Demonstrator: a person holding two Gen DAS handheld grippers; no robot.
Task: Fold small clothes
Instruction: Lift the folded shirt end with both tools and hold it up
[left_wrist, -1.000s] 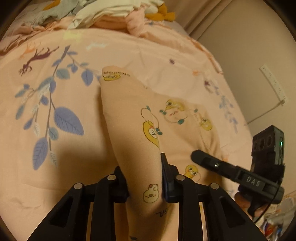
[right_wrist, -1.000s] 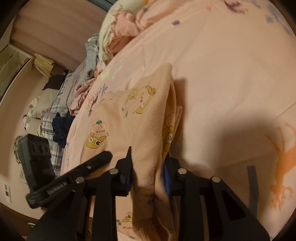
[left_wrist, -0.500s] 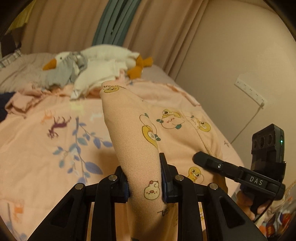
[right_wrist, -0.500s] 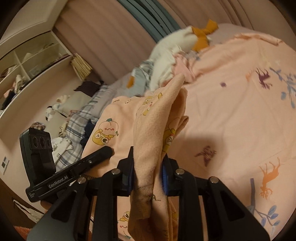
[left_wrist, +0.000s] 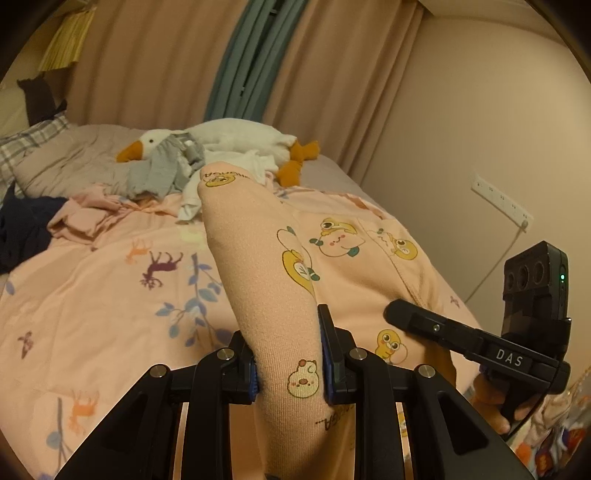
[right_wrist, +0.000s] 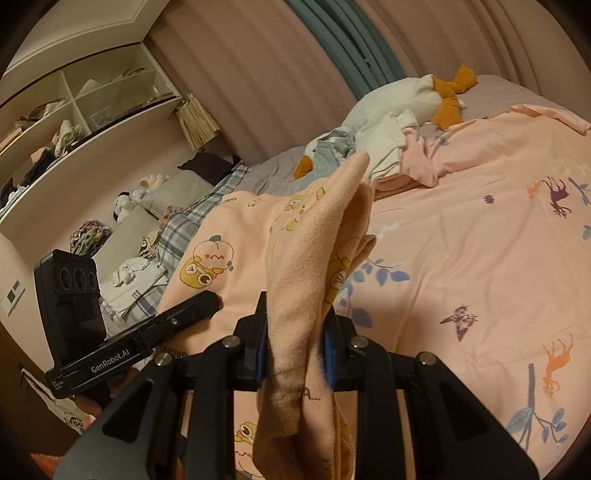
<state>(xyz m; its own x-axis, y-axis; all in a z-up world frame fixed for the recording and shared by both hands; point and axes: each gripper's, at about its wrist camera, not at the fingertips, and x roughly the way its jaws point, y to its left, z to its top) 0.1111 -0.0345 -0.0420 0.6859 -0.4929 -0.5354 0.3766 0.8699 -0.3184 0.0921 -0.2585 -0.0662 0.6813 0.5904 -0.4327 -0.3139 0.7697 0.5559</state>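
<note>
A small peach garment (left_wrist: 273, 258) printed with cartoon animals hangs stretched between both grippers above the bed. My left gripper (left_wrist: 286, 354) is shut on one bunched edge of it. The right gripper (right_wrist: 295, 332) is shut on the other edge of the same garment (right_wrist: 306, 258), whose fleecy inner side faces this camera. In the left wrist view the right gripper (left_wrist: 480, 343) shows at the right, held by a hand. In the right wrist view the left gripper (right_wrist: 122, 343) shows at the left. The cloth's lower part hangs out of sight below the jaws.
A pink bedspread (left_wrist: 92, 295) with animal and leaf prints lies below. A white plush goose (left_wrist: 221, 140) and loose clothes (left_wrist: 162, 173) lie at the far end before curtains. A wall with a power strip (left_wrist: 502, 203) is on the right, shelves (right_wrist: 74, 110) on the left.
Both grippers rose with the garment held between them and tilted up, so the views went from the bedspread to the bed's far end, the curtains and the shelves. The grips stayed shut.
</note>
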